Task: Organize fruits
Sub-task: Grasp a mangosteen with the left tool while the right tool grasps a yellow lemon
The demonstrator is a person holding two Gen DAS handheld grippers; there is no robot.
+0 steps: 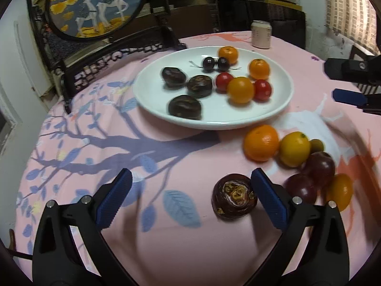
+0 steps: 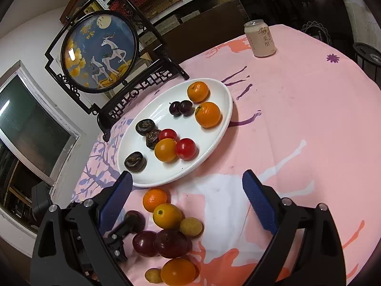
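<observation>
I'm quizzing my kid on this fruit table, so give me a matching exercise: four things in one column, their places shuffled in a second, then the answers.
Things:
1. Pale cylindrical drink can
2. Pair of small dark cherries
3. Dark brown round water chestnut with the pale scarred top
4. Round framed deer picture on a black carved stand

Places:
A. On the white oval plate
B. On the cloth between the open left gripper's fingers
C. Far end of the pink tablecloth
D. Behind the plate, at the table's edge

Pairs: 1-C, 2-A, 3-B, 4-D
</observation>
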